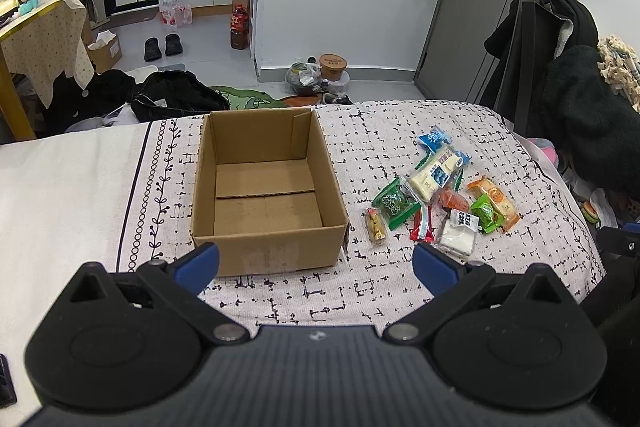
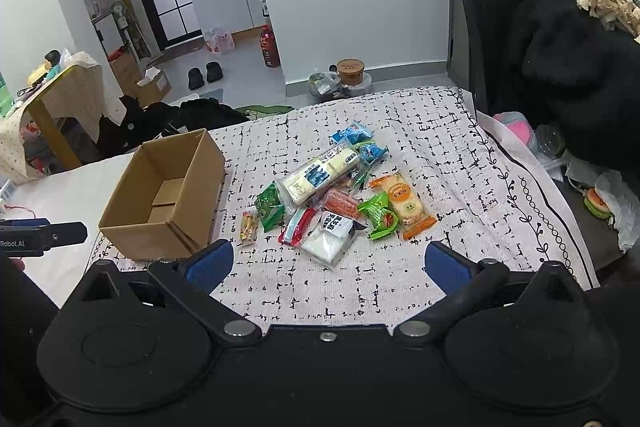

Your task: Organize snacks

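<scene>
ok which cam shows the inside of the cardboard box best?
Left wrist. It looks straight into the cardboard box, so the whole bare floor and all four inner walls show. The right wrist view sees the box obliquely at frame left: part of the floor is hidden by its near wall.

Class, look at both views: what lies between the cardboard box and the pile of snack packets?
Only bare patterned bedspread; cardboard box and snack packets lie apart, clearest in the left wrist view.

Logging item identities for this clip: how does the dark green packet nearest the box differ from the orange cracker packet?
The dark green packet is short and squarish; the orange cracker packet is longer, showing round crackers through its wrapper. The green one lies on the pile's box side, the orange on the far side. Both lie flat on the patterned cloth, ungripped.
</scene>
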Available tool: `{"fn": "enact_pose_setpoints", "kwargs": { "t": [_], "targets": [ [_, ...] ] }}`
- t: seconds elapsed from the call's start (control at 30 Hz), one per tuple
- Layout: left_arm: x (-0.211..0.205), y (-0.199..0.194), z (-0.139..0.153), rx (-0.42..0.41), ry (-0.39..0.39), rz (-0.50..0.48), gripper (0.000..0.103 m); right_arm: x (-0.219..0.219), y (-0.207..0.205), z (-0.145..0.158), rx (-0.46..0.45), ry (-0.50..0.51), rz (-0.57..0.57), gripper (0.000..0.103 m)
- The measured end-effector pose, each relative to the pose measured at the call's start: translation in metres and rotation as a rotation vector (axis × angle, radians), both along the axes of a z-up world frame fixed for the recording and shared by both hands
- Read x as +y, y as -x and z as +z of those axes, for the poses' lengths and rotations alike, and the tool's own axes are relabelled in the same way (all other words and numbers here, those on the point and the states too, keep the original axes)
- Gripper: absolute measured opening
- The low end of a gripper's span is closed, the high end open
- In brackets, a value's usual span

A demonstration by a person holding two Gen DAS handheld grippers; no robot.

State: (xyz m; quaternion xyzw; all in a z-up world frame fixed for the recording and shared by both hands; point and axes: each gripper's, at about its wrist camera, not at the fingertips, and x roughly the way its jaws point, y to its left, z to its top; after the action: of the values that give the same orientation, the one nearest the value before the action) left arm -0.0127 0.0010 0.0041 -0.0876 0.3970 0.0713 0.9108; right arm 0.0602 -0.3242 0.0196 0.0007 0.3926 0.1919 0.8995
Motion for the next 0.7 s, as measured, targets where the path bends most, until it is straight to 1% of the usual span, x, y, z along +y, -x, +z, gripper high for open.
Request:
{"fn": "enact_pose_setpoints", "kwargs": {
  "t": [0.4,0.7],
  "targets": [
    [0.002,-0.001,0.003,-0.019,-0.007,-0.014,0.102,-0.002,-0.005,0.001,-0.008,0.006,-0.007,0.103],
    [0.005,-0.017,0.008,-0.026,-0.024,-0.046,0.103,0.000,-0.011,-0.004,0.002,0.008,-0.011,0.103]
  ]
}}
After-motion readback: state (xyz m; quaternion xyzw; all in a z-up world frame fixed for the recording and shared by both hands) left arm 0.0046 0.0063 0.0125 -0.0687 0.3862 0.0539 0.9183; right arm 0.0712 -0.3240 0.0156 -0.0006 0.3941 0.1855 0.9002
